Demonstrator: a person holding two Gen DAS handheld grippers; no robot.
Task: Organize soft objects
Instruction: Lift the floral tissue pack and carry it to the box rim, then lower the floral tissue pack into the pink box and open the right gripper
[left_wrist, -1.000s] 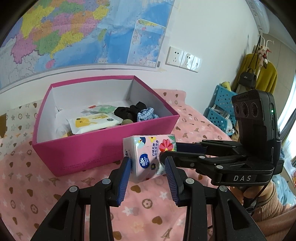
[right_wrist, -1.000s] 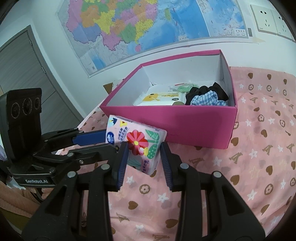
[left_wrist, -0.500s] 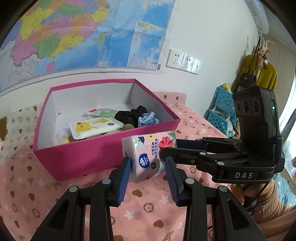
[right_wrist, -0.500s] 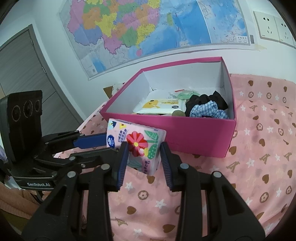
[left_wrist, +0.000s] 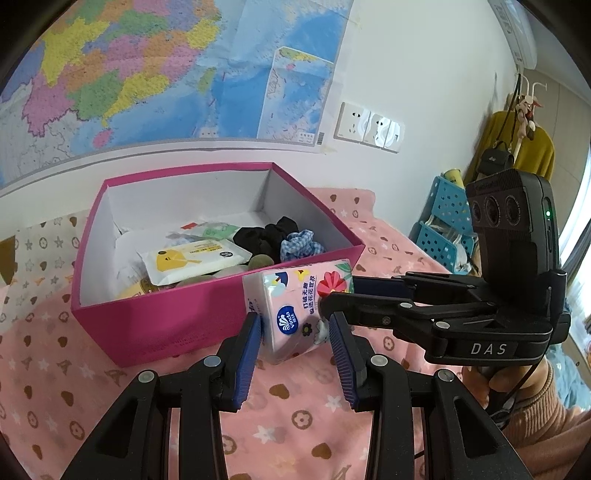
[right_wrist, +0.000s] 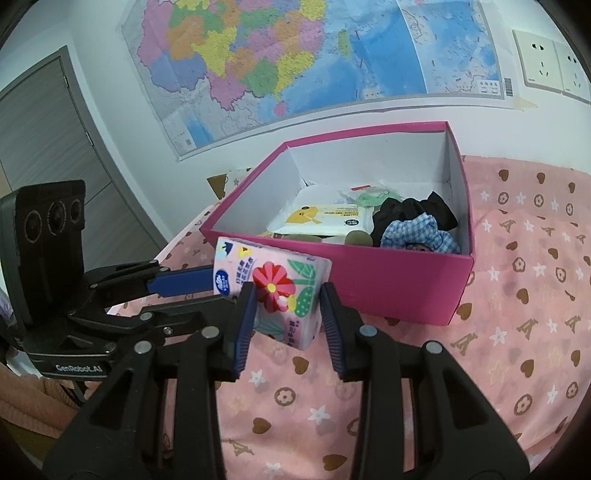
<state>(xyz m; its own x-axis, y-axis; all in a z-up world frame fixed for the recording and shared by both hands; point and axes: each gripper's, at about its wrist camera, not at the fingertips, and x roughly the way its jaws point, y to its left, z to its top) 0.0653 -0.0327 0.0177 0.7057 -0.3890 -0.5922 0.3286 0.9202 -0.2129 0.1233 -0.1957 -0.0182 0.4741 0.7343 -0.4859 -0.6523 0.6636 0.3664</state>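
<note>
Both tongs, left and right, pinch the tissue pack, now lifted higher, level with the near rim of the pink box; dropping it in looks next.

One pink box is sitting on the bed. One floral tissue pack is showing outside it. Inside are lying one wipes pack, one black scrunchie and one blue checked scrunchie. Two grippers, left and right, are appearing.
</note>
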